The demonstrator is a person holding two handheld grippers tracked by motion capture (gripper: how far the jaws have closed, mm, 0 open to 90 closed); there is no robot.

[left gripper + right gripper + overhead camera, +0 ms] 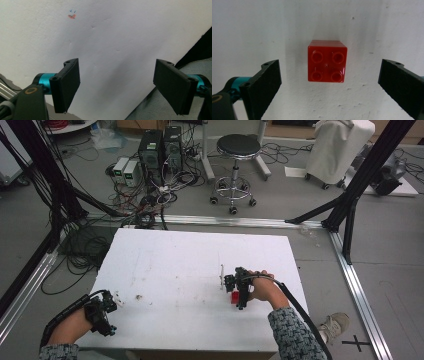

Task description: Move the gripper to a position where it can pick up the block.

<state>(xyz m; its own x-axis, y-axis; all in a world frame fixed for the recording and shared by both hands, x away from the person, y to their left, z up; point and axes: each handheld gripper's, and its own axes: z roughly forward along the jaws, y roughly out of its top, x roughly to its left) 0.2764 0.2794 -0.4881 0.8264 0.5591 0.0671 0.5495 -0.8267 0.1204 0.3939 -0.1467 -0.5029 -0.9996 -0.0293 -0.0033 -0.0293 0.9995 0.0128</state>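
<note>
A red four-stud brick lies on the white table, studs facing up toward the camera in the right gripper view. My right gripper hangs above it, open, with a jaw on either side and nothing touching the brick. In the high view the red brick shows just under the right gripper, right of the table's middle. My left gripper rests at the table's front left corner, and in its own view the left gripper is open over bare white surface.
A thin white stick lies just left of the right gripper. A small red and blue mark sits on the table ahead of the left gripper. Black frame posts, cables and a stool stand beyond the table's far edge.
</note>
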